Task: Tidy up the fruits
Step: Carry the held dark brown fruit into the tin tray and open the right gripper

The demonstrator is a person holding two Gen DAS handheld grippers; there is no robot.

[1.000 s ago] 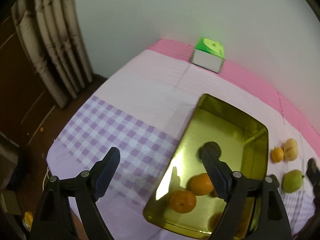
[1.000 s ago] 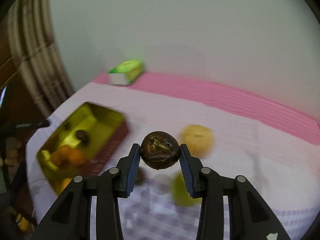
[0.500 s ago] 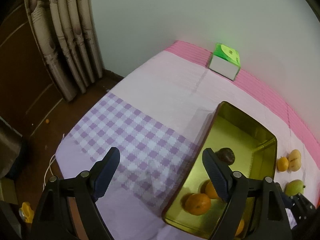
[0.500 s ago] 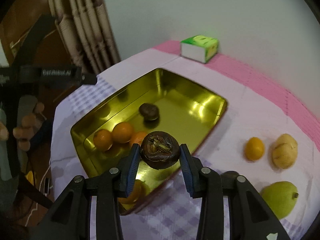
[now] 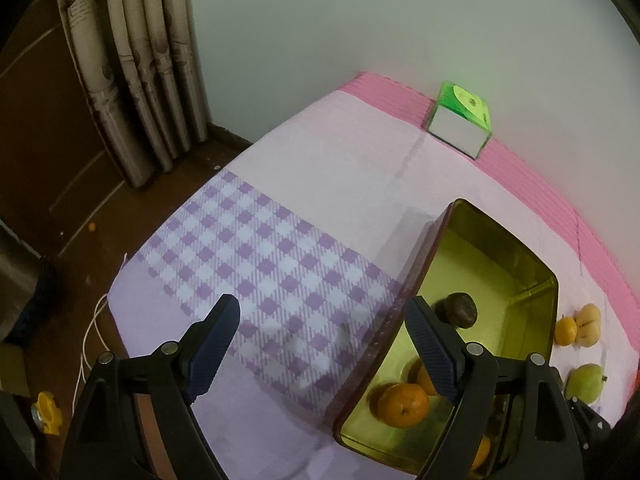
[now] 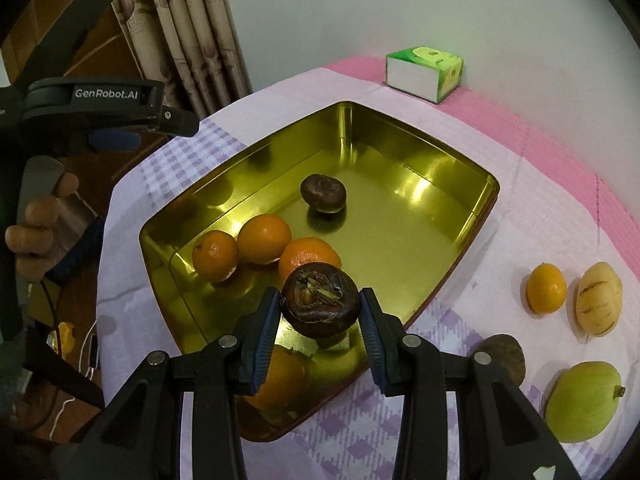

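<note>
My right gripper (image 6: 320, 312) is shut on a dark brown round fruit (image 6: 319, 300) and holds it above the near end of the gold tin tray (image 6: 416, 160). The tray holds three oranges (image 6: 264, 238) and another dark brown fruit (image 6: 323, 193). My left gripper (image 5: 320, 344) is open and empty above the checked cloth, left of the tray (image 5: 400, 312). It also shows in the right wrist view (image 6: 100, 100) at far left. On the cloth to the right lie a small orange (image 6: 546, 288), a pale striped fruit (image 6: 599, 298), a green fruit (image 6: 582, 400) and a brown fruit (image 6: 504, 356).
A green and white tissue box (image 6: 424, 72) stands at the table's far edge by the wall. Curtains (image 5: 136, 60) hang at the left, beyond the table's edge. The floor left of the table holds a cable and a yellow object (image 5: 47, 412).
My right gripper has carried the dark fruit leftward from the loose fruits to above the tray. My left gripper has drawn back to the left, off the tray.
</note>
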